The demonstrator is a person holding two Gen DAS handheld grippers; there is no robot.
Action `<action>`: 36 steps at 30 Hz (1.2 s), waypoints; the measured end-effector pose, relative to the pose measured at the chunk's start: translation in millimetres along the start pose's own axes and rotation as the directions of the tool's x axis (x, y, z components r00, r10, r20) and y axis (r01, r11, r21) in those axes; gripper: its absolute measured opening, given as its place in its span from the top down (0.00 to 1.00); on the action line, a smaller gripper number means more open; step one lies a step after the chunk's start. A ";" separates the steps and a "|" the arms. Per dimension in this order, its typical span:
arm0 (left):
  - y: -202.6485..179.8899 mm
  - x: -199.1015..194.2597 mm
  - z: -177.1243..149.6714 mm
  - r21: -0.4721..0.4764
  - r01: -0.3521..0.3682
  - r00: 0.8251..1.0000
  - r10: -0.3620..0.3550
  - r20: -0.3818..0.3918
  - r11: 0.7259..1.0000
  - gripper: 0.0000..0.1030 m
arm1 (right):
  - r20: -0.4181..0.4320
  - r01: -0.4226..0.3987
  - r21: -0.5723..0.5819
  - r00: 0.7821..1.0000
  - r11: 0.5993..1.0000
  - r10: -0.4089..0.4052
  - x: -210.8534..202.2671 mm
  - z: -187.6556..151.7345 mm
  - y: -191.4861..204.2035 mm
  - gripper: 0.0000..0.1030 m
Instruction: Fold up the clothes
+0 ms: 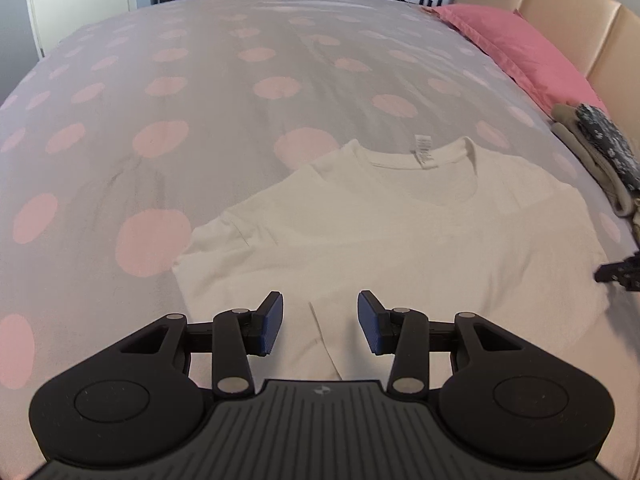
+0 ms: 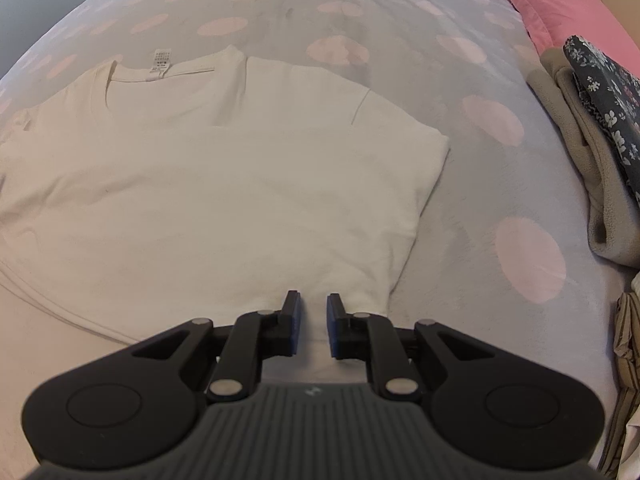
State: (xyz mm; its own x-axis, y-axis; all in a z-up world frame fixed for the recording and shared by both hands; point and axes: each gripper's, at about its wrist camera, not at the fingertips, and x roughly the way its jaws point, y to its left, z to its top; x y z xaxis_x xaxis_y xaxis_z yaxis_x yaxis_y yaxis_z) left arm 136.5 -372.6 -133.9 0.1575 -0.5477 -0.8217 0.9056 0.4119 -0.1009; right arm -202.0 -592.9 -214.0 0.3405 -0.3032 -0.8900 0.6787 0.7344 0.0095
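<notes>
A white T-shirt (image 1: 400, 236) lies flat on the spotted bedcover, collar and label at the far end, with its sides folded in. My left gripper (image 1: 320, 322) is open and empty, hovering over the shirt's near left part. In the right wrist view the same shirt (image 2: 224, 184) fills the left and middle. My right gripper (image 2: 313, 326) is over the shirt's near right corner, its jaws narrowly apart with white cloth showing in the gap. I cannot tell if they pinch it. The right gripper's tip shows at the right edge of the left wrist view (image 1: 620, 272).
The grey bedcover (image 1: 180, 100) with pink spots stretches far ahead and left. A pink pillow (image 1: 516, 44) and beige headboard (image 1: 580, 12) lie at the right. A stack of folded clothes (image 2: 600, 120), floral on top, sits right of the shirt. Striped cloth (image 2: 628, 340) lies at the right edge.
</notes>
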 end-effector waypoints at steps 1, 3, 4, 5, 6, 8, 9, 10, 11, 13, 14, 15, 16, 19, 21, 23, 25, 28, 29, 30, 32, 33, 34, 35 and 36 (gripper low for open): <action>0.1 6.0 1.0 -0.008 -0.004 1.000 0.004 0.000 1.000 0.62 | 0.000 -0.003 0.001 1.000 1.000 0.003 0.6 0.1 -0.7 0.84; -0.5 16.1 1.4 -0.023 0.004 1.000 -0.004 -0.005 1.000 0.70 | 0.001 -0.009 0.002 1.000 1.000 0.009 1.8 0.1 -2.0 0.84; -1.5 18.2 1.4 -0.022 0.000 1.000 0.001 0.002 1.000 0.79 | 0.001 -0.012 0.002 1.000 1.000 0.012 2.4 0.2 -2.5 0.84; -2.7 19.6 1.3 -0.018 -0.008 1.000 0.008 0.013 1.000 0.83 | 0.001 -0.015 0.002 1.000 1.000 0.015 3.1 0.4 -3.1 0.84; -3.9 21.0 1.2 -0.014 -0.015 1.000 0.015 0.024 1.000 0.90 | 0.000 -0.017 0.002 1.000 1.000 0.017 3.4 0.5 -3.7 0.84; -6.9 21.2 1.9 -0.002 -0.033 0.999 0.033 0.038 0.999 1.00 | -0.002 -0.021 0.002 1.000 1.000 0.021 4.3 0.5 -4.8 0.84; -8.5 19.9 2.5 0.009 -0.055 0.997 0.054 0.051 0.998 1.00 | -0.003 -0.022 0.000 1.000 1.000 0.022 4.9 0.6 -5.1 0.84; -8.5 18.0 3.6 0.014 -0.078 0.995 0.077 0.065 0.997 1.00 | -0.004 -0.023 -0.002 1.000 1.000 0.023 5.7 0.7 -5.3 0.84; -7.9 16.0 4.9 0.015 -0.101 0.992 0.099 0.080 0.995 1.00 | -0.004 -0.024 -0.003 1.000 1.000 0.024 6.3 0.7 -5.4 0.84; -0.7 17.2 8.3 -0.009 -0.140 0.988 0.140 0.066 0.990 1.00 | -0.005 -0.027 -0.002 1.000 1.000 0.027 7.2 0.3 -6.2 0.84; 2.7 19.6 9.2 -0.010 -0.155 0.987 0.156 0.049 0.988 1.00 | -0.006 -0.028 -0.001 1.000 1.000 0.028 7.5 0.2 -6.7 0.84; 5.5 20.0 8.6 -0.013 -0.157 0.987 0.157 0.044 0.988 1.00 | -0.006 -0.028 -0.001 1.000 1.000 0.028 7.5 0.1 -6.5 0.84; 8.3 19.6 7.6 -0.018 -0.153 0.987 0.153 0.042 0.988 1.00 | -0.006 -0.027 -0.001 1.000 1.000 0.027 7.5 0.1 -6.1 0.84; 20.0 12.2 4.7 -0.097 -0.046 0.997 0.051 0.056 0.994 0.96 | -0.005 -0.025 -0.001 1.000 1.000 0.025 7.3 -0.3 -5.3 0.84; 22.9 9.8 3.8 -0.126 -0.004 0.998 0.012 0.066 0.992 0.76 | -0.006 -0.023 -0.002 1.000 1.000 0.023 7.7 -0.3 -4.8 0.84; 21.6 9.6 2.9 -0.138 0.010 0.997 0.001 0.079 0.990 0.63 | -0.007 -0.021 -0.003 1.000 1.000 0.021 7.8 -0.1 -4.4 0.84; 19.5 13.4 1.9 -0.139 0.020 0.998 -0.012 0.062 0.990 0.62 | -0.007 -0.018 -0.004 1.000 1.000 0.018 7.6 0.1 -3.6 0.84; 10.5 20.8 -2.2 -0.099 0.018 1.000 -0.015 0.026 0.995 0.74 | -0.008 -0.017 -0.006 1.000 1.000 0.017 7.4 0.2 -3.7 0.84; 6.7 21.5 -4.6 -0.078 0.018 1.000 -0.016 0.018 0.997 0.80 | -0.008 -0.018 -0.006 1.000 1.000 0.018 7.5 0.3 -4.3 0.84; 2.6 21.5 -7.3 -0.056 0.019 1.000 -0.018 0.012 0.998 0.85 | -0.008 -0.020 -0.006 1.000 1.000 0.020 7.6 0.3 -4.9 0.84; -4.0 18.2 -10.2 -0.018 0.012 1.000 -0.012 0.024 1.000 0.94 | -0.009 -0.023 -0.005 1.000 1.000 0.022 7.6 0.5 -5.9 0.84; -7.2 16.3 -11.5 0.001 0.008 0.999 -0.008 0.032 1.000 0.98 | -0.009 -0.023 -0.006 1.000 1.000 0.023 7.4 0.7 -6.0 0.84; -10.3 14.4 -12.8 0.020 0.004 0.999 -0.005 0.040 1.000 0.98 | -0.009 -0.023 -0.007 1.000 1.000 0.023 7.3 0.9 -6.0 0.84; -10.6 10.6 -11.9 0.015 -0.006 0.998 0.005 0.066 1.000 0.99 | -0.009 -0.023 -0.009 1.000 1.000 0.023 7.1 1.0 -5.9 0.84; -9.9 9.1 -11.6 0.014 -0.016 0.997 0.015 0.070 1.000 0.99 | -0.008 -0.024 -0.011 1.000 1.000 0.024 7.0 1.0 -5.9 0.84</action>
State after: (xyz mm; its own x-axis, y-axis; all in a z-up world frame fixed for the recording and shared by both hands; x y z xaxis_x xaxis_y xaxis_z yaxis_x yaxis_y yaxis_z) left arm 124.4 -373.2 -146.9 0.1984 -0.5912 -0.7817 0.9083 0.4107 -0.0801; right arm -203.1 -600.0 -219.9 0.3513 -0.2808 -0.8932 0.6630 0.7482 0.0256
